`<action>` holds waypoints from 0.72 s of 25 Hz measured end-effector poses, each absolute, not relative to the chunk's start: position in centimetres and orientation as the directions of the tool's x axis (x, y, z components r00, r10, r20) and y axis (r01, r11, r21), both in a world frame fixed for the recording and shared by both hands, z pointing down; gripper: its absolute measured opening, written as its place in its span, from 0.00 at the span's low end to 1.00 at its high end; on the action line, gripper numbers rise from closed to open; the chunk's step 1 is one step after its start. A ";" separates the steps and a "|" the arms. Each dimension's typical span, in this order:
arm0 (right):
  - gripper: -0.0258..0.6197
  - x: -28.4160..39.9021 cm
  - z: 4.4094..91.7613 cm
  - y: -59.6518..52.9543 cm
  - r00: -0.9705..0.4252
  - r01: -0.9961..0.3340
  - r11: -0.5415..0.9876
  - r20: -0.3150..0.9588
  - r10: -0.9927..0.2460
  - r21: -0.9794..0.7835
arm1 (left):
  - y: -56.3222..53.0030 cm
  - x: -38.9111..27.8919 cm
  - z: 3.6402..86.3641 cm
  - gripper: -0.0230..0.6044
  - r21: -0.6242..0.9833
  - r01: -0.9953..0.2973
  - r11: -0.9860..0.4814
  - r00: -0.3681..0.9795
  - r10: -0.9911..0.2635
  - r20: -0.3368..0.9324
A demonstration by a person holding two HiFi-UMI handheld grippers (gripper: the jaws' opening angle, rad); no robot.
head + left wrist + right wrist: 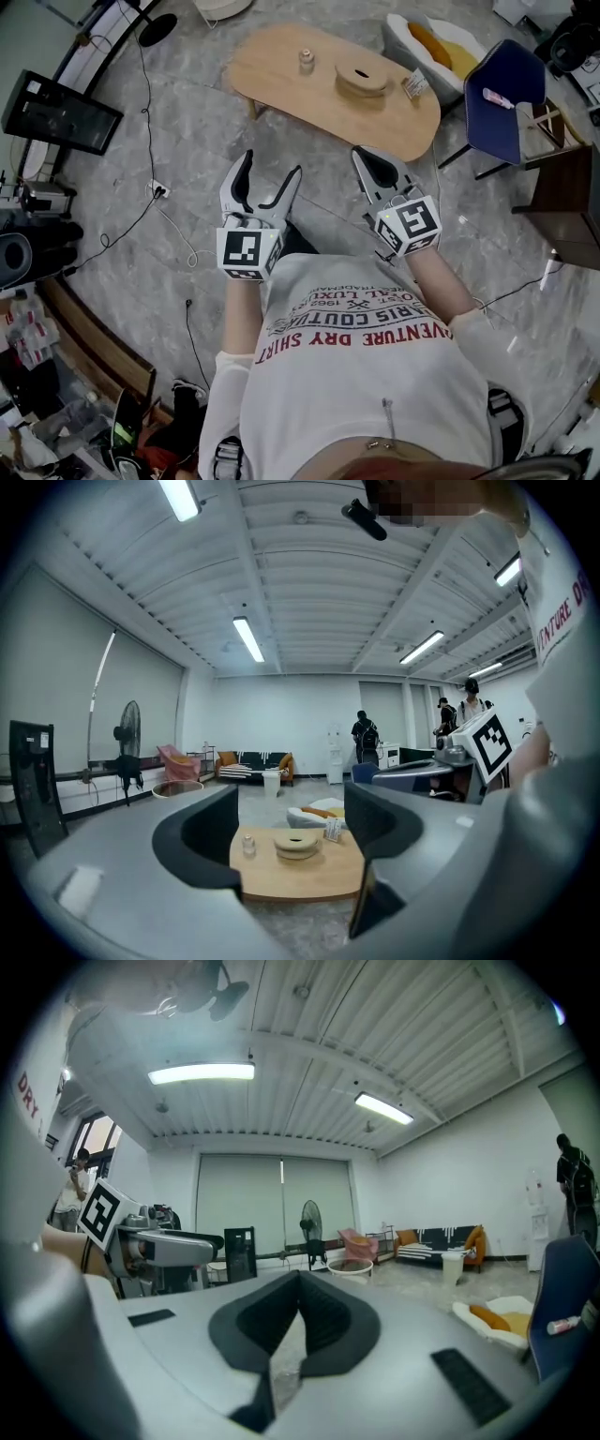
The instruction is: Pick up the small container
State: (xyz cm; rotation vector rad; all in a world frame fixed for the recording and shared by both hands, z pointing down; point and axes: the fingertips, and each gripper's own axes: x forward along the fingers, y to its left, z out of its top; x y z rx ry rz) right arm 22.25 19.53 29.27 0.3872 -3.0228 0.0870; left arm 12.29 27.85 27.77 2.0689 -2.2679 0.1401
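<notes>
The small container (pixel 306 60), a little clear jar, stands on the left part of a low wooden table (pixel 281 80) across the floor from me. In the left gripper view the small container (pixel 248 844) shows far off between the jaws. My left gripper (pixel 271 165) is held at waist height well short of the table, open, with nothing between its fingers. My right gripper (pixel 367 155) hangs beside it, shut and empty, its pads meeting in the right gripper view (pixel 300 1283).
A round wooden dish (pixel 361 77) and a small packet (pixel 415 84) share the table. A blue chair (pixel 506 89) and a white cushion seat (pixel 427 37) stand to its right, a dark cabinet (pixel 562 187) farther right. Cables (pixel 159 190) cross the floor at left.
</notes>
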 end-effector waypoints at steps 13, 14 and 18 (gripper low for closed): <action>0.03 3.0 29.9 12.9 -0.881 -0.457 0.887 0.167 -0.442 -0.064 | 19.2 -8.8 28.9 0.58 0.026 -0.992 -0.124 0.126 -0.978 0.163; 0.03 2.1 30.1 12.2 -0.874 -0.471 0.879 0.172 -0.455 -0.068 | 18.4 -9.7 29.3 0.58 0.030 -0.990 -0.138 0.142 -0.975 0.173; 0.03 -0.3 31.3 9.3 -0.846 -0.516 0.853 0.205 -0.493 -0.075 | 15.0 -12.1 31.0 0.58 0.034 -0.983 -0.182 0.185 -0.964 0.188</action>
